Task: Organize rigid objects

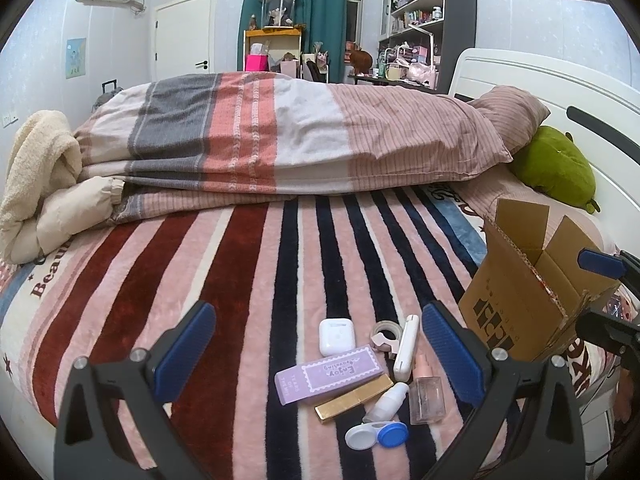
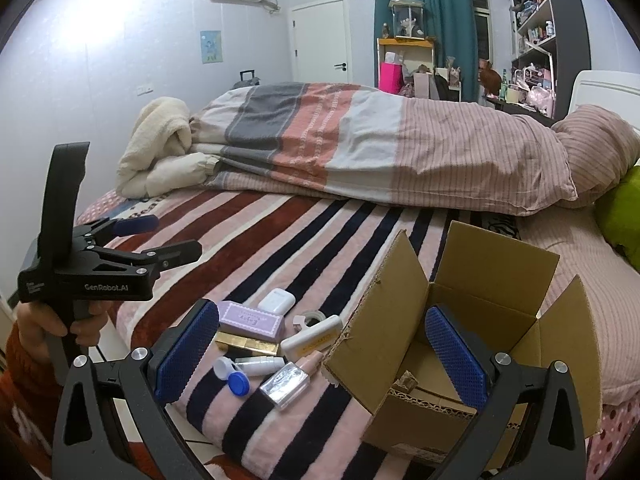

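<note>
Our left gripper (image 1: pixel 316 354) and right gripper (image 2: pixel 320 348) both stand spread and empty. Ahead of the left one the purple box (image 1: pixel 330 372) leans on the gold bar (image 1: pixel 354 398); we may knock its neighbours.

Even, cool indoor light; sharp centre, heavy fisheye bending at the rims.

Both views are evenly bright with a bluish cast and only soft, shallow shadows under the folded quilt (image 1: pixel 256 136) and the cardboard box (image 2: pixel 460 344). A broad washed-out glare patch sits on the wall (image 2: pixel 100 36) in the right wrist view. Black vignette fills every corner, and straight lines such as the headboard (image 1: pixel 532 84) bow strongly near the edges. Focus holds across the bed; the window (image 1: pixel 354 4) is dark.
</note>
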Action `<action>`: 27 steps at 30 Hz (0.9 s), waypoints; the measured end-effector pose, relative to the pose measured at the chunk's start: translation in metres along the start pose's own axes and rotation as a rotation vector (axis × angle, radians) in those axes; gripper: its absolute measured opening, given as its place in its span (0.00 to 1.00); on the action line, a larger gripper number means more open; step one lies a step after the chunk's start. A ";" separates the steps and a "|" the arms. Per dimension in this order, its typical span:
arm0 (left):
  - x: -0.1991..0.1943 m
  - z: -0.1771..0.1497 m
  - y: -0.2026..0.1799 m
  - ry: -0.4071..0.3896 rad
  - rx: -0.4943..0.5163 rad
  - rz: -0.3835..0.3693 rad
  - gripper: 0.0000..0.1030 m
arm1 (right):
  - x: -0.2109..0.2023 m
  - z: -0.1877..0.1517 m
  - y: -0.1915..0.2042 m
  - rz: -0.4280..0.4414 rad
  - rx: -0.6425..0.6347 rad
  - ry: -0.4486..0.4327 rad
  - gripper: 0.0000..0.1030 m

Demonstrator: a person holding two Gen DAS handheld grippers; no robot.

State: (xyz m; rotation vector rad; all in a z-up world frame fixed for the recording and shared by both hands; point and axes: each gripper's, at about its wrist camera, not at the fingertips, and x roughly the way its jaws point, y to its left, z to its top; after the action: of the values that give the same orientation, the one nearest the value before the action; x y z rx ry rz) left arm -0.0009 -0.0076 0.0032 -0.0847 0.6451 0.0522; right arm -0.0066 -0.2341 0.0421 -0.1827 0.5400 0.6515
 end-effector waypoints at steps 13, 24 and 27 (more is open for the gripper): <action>-0.003 0.001 0.003 -0.001 -0.005 -0.002 1.00 | 0.000 -0.001 0.000 0.007 0.004 0.001 1.00; -0.004 0.001 0.003 -0.003 0.001 0.006 1.00 | -0.001 -0.002 0.001 0.012 0.003 0.003 1.00; -0.005 0.001 0.004 -0.003 0.000 0.006 1.00 | -0.001 -0.002 0.003 0.012 0.002 0.003 1.00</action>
State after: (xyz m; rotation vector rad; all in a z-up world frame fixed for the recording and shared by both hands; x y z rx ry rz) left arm -0.0045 -0.0037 0.0067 -0.0824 0.6423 0.0584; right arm -0.0097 -0.2334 0.0409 -0.1791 0.5451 0.6628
